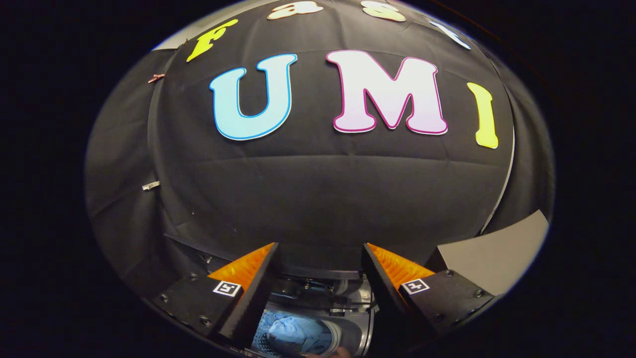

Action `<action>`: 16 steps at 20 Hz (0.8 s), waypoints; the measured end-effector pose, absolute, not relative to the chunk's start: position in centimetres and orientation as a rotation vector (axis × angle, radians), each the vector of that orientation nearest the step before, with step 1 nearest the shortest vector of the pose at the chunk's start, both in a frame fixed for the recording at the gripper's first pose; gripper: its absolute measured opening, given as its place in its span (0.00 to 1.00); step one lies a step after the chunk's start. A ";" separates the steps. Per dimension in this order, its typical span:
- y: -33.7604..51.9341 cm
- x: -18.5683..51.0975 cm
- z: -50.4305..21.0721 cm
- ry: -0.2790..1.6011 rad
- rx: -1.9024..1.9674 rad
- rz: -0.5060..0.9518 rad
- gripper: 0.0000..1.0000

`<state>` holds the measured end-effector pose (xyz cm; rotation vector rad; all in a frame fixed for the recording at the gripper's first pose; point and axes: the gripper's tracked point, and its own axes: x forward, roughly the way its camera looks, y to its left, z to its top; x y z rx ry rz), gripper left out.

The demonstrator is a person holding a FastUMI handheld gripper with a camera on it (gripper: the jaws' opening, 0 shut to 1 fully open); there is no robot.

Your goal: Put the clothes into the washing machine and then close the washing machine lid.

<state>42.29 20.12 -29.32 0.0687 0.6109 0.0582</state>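
My gripper is open, its two fingers spread wide with nothing between them, and it is held high, facing the booth's black wall. Below and between the fingers I look down into the washing machine with its top open. A light blue garment lies crumpled inside the perforated drum. The dark raised lid stands at the back of the opening, just under the fingertips. The gripper is well above the machine and touches nothing.
The black cloth wall rises straight ahead, close behind the machine. A grey panel shows low on the right beyond the right finger. Small clips pin the cloth on the left.
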 end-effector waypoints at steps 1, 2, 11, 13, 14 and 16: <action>20.2 42.2 -29.2 0.615 0.071 0.059 1.00; 20.3 42.1 -29.2 0.627 0.067 0.060 1.00; 20.5 37.6 -31.0 0.769 0.007 0.050 1.00; 20.7 36.1 -33.2 0.867 -0.022 0.058 1.00; 21.0 35.0 -34.1 0.905 -0.021 0.060 1.00; 21.5 34.6 -34.9 0.915 -0.013 0.075 1.00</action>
